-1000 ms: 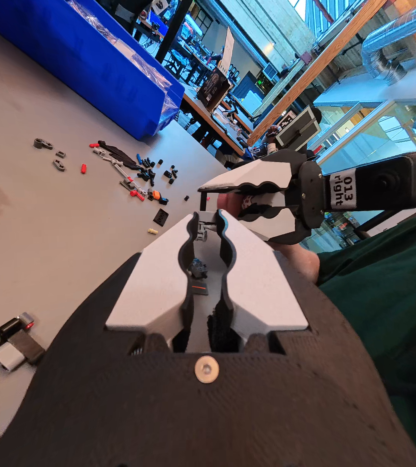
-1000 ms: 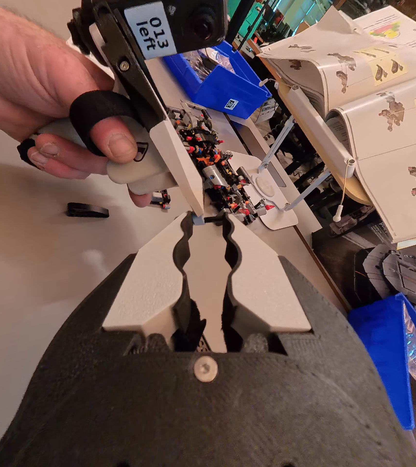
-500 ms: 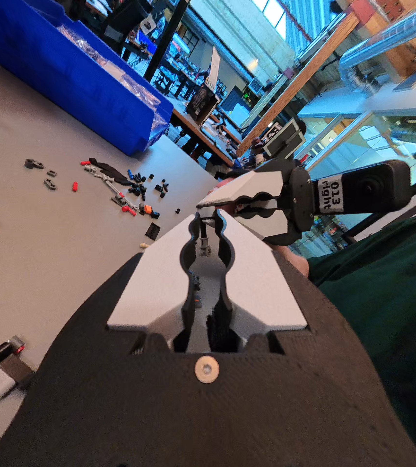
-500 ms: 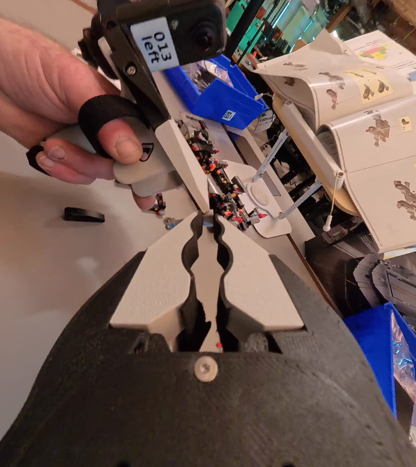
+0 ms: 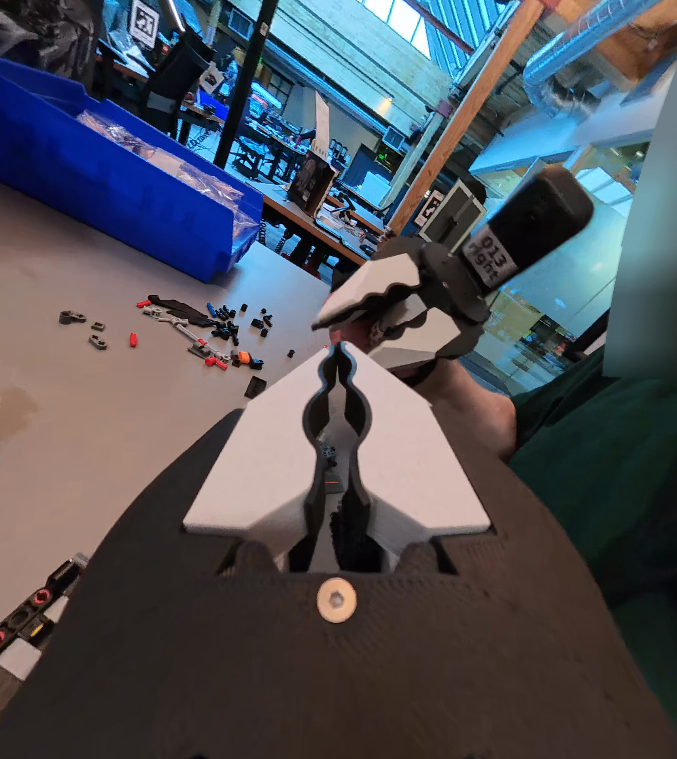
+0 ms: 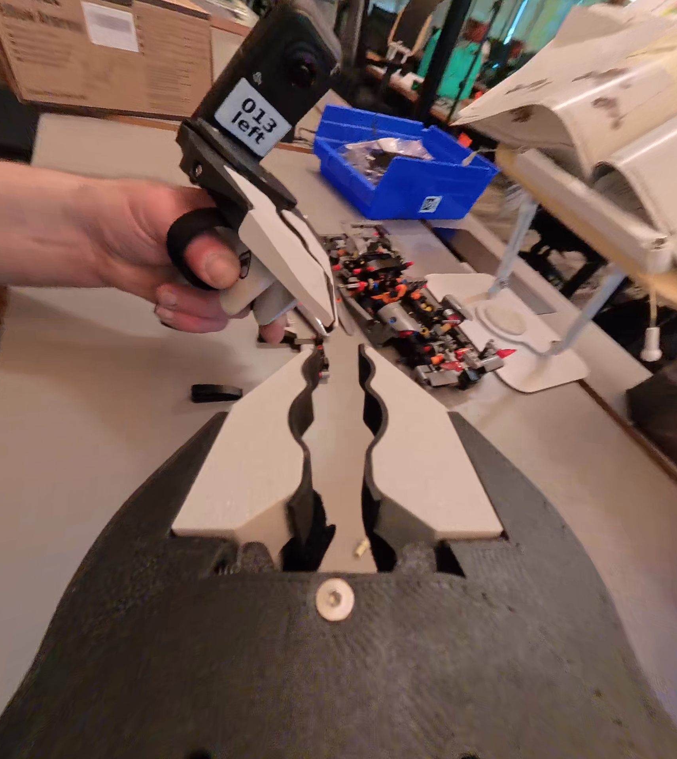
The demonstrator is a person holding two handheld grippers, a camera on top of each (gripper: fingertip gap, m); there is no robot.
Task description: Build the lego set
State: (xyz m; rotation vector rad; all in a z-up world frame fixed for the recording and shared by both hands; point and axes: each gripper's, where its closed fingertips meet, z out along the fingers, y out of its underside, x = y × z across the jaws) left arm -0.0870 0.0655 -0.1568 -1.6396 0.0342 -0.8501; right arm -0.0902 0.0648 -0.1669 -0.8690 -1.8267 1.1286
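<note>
My left gripper (image 5: pixel 339 349) has its fingertips pressed together, and no piece shows between them. It also shows in the right wrist view (image 6: pixel 326 324), held in a hand (image 6: pixel 82 230) just above the table. My right gripper (image 6: pixel 337 352) is open and empty, with its tips just below the left one's tip. In the left wrist view the right gripper (image 5: pixel 343 341) has its jaws apart right behind my left tips. The long Lego car chassis (image 6: pixel 402 312) lies on the table just beyond both grippers. A small black and red piece (image 6: pixel 322 365) lies by my right gripper's left fingertip.
Loose Lego parts (image 5: pixel 222 328) lie scattered near a blue bin (image 5: pixel 123 176). Another blue bin (image 6: pixel 402 172) stands behind the chassis. An instruction booklet on a stand (image 6: pixel 616 123) hangs over the right side. A black piece (image 6: pixel 215 393) and a tan pin (image 6: pixel 361 546) lie on the table. Less than 4 cm separates the two grippers' tips.
My right gripper has opened and drawn back from the left tips. My left gripper has closed further, and the small grey piece with the black axle no longer shows between its fingers.
</note>
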